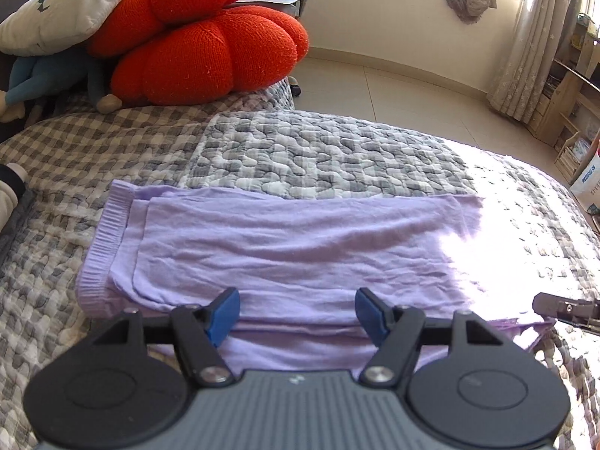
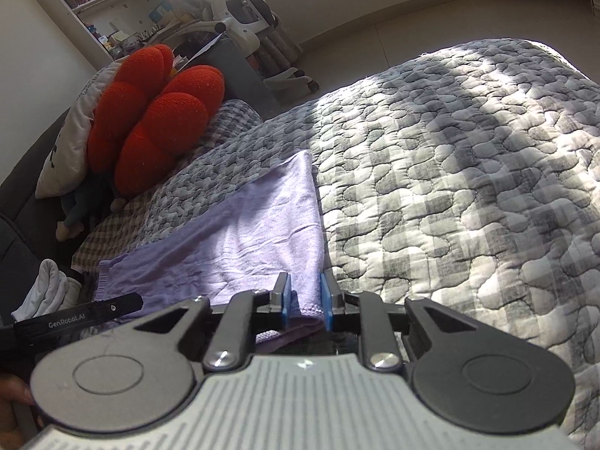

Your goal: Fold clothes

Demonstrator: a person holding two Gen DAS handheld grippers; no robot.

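Observation:
A lilac garment (image 1: 300,240), folded into a long band with a ribbed hem at its left end, lies on the grey checked quilt (image 1: 318,150). My left gripper (image 1: 296,311) hovers over its near edge, open wide, with nothing between the blue pads. In the right wrist view the garment (image 2: 243,243) runs away to the left. My right gripper (image 2: 305,300) stands at its near right corner with the jaws narrow. A fold of that corner sits between the pads, with a thin dark gap at the left pad. One finger of the right gripper (image 1: 562,307) shows at the garment's right end.
A red knitted cushion (image 1: 202,37), a white pillow (image 1: 56,3) and a blue soft toy (image 1: 45,78) are piled at the far left of the bed. Tiled floor lies beyond the far edge of the quilt (image 2: 450,187). A crumpled white cloth (image 2: 45,292) sits at the left.

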